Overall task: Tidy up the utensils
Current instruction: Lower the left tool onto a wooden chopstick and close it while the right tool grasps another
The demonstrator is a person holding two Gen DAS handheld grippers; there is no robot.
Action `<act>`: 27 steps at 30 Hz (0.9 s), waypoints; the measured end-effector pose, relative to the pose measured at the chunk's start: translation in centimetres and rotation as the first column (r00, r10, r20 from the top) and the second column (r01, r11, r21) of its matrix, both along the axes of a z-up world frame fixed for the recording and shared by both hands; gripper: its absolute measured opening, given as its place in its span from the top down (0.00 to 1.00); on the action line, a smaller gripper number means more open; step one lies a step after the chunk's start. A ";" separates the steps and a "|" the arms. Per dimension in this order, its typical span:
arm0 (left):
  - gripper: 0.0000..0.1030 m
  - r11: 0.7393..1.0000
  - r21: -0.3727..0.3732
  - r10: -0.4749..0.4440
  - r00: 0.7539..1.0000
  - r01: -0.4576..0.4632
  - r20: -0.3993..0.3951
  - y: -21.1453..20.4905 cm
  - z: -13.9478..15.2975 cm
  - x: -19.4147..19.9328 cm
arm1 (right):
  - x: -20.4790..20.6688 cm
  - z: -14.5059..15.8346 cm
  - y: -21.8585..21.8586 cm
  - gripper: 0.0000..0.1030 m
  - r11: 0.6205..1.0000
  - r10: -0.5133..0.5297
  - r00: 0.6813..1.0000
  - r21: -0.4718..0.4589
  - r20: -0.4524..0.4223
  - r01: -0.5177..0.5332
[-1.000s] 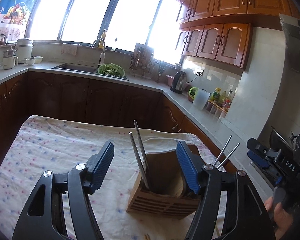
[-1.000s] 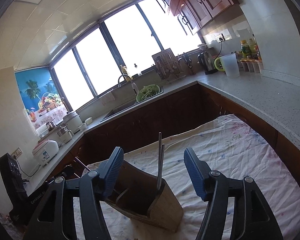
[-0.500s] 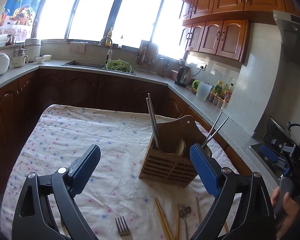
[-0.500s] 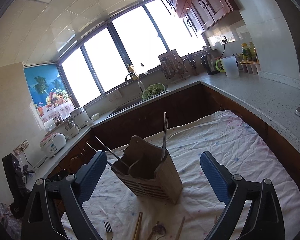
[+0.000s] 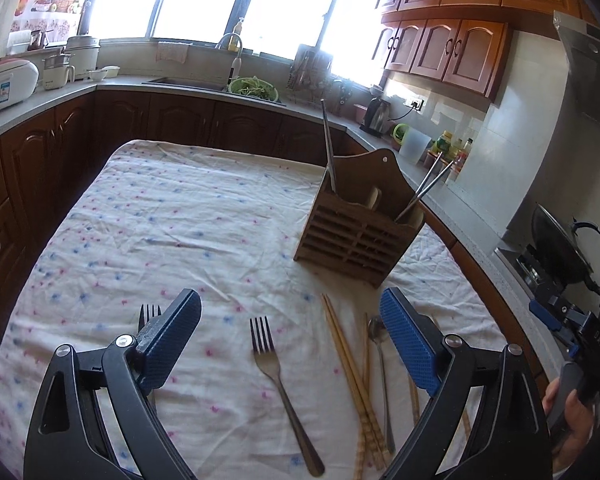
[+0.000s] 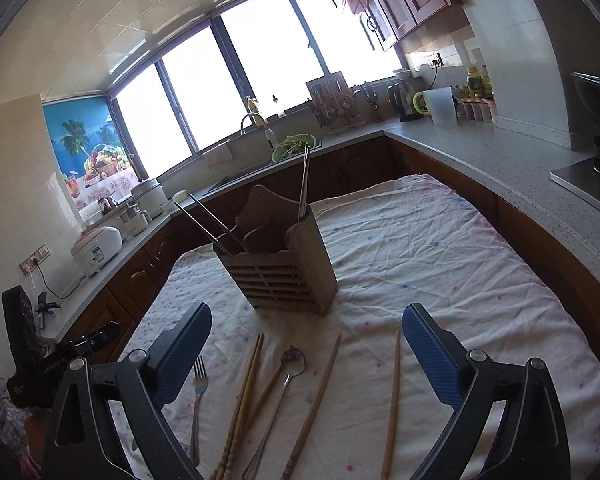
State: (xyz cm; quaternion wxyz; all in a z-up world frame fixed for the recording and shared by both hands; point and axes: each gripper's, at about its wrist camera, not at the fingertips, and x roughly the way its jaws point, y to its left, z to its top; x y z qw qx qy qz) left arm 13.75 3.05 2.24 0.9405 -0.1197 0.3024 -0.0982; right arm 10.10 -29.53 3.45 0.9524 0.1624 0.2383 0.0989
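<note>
A wooden utensil holder (image 5: 358, 228) (image 6: 278, 264) stands on the cloth-covered table with metal chopsticks (image 5: 328, 146) upright in it. In front of it lie a fork (image 5: 278, 376), wooden chopsticks (image 5: 350, 372) (image 6: 242, 404) and a spoon (image 5: 378, 368) (image 6: 290, 364). A second fork (image 5: 148, 314) lies behind my left finger. My left gripper (image 5: 290, 340) is open and empty above the fork. My right gripper (image 6: 306, 350) is open and empty above the spoon and chopsticks.
The table has a white spotted cloth (image 5: 172, 220). Kitchen counters (image 6: 500, 148) wrap around it, with a sink (image 5: 188, 82), a kettle (image 6: 404, 102) and a rice cooker (image 6: 98, 246). A stove with a wok (image 5: 560, 252) is at the right.
Both grippers have pulled back from the holder and tilted down. The loose forks, spoon and wooden chopsticks on the cloth have come fully into view. Both stay open.
</note>
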 end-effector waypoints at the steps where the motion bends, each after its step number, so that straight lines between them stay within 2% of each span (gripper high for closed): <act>1: 0.10 1.000 0.005 0.000 1.000 0.000 -0.010 0.1 -0.5 -0.3 | -0.4 -0.4 0.1 0.03 1.000 -0.004 1.000 -0.015 -0.008 0.004; 8: 0.10 1.000 0.029 0.003 0.997 0.000 -0.078 0.3 -3.1 -1.5 | -2.7 -3.4 0.3 0.03 0.997 -0.013 0.998 -0.078 -0.056 0.009; 12: 0.10 0.999 0.043 -0.007 0.995 0.011 -0.099 -0.3 -3.9 -1.8 | -2.9 -4.7 0.3 0.03 0.997 -0.009 0.996 -0.079 -0.090 0.002; 27: 0.10 0.993 0.075 -0.078 0.983 0.092 -0.167 -3.5 -4.5 1.2 | -1.6 -5.5 -0.7 0.03 0.997 -0.026 0.991 -0.077 -0.130 0.016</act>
